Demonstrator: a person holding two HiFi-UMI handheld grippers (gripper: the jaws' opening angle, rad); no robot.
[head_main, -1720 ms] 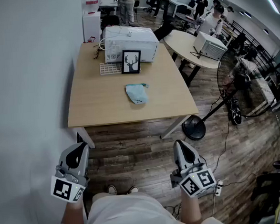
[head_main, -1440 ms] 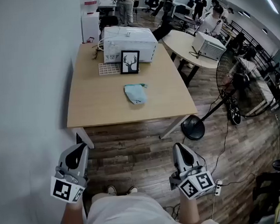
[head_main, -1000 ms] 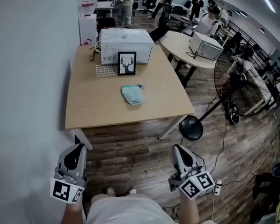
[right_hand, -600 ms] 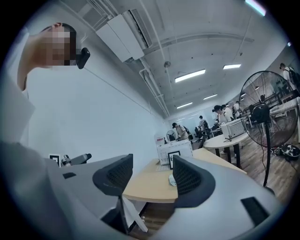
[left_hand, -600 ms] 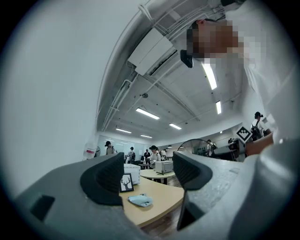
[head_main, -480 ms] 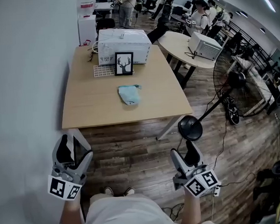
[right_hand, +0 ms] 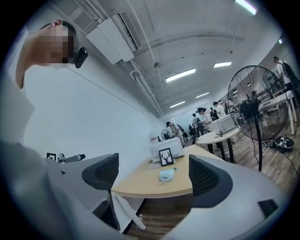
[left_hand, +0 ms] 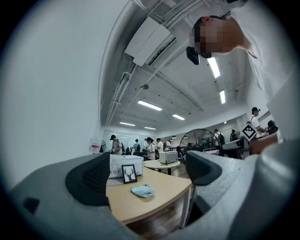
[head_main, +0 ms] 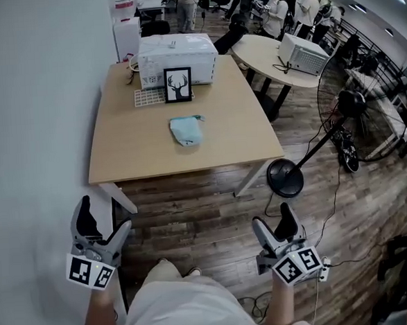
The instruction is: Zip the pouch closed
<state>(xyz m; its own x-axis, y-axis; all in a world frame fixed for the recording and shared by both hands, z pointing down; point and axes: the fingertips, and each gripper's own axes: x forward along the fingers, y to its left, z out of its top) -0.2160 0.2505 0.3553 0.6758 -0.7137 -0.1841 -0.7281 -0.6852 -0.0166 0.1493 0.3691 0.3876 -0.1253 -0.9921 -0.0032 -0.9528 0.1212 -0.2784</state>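
A light blue pouch point(head_main: 184, 130) lies flat near the middle of the wooden table point(head_main: 140, 156), far ahead of both grippers. My left gripper point(head_main: 104, 217) hangs over the floor by the table's near left leg. Its jaws have just been opening and nothing is between them. My right gripper point(head_main: 273, 219) is over the wood floor short of the table's near right corner, and its jaws too have just been opening on nothing. The pouch point(left_hand: 143, 191) looks small between the pads in the left gripper view. In the right gripper view the pouch point(right_hand: 167, 175) is just as distant.
At the table's far end stand a white boxy appliance point(head_main: 175, 56), a framed deer picture point(head_main: 178, 85) and a white grid tray point(head_main: 149, 97). A wall runs along the left. A standing fan point(head_main: 345, 107) with a round base point(head_main: 285, 178), a round table point(head_main: 268, 49) and several people are to the right and back.
Both grippers' jaws have gone from shut to wide open. The right gripper has shifted a little right and lower in the head view; the pouch has not moved.
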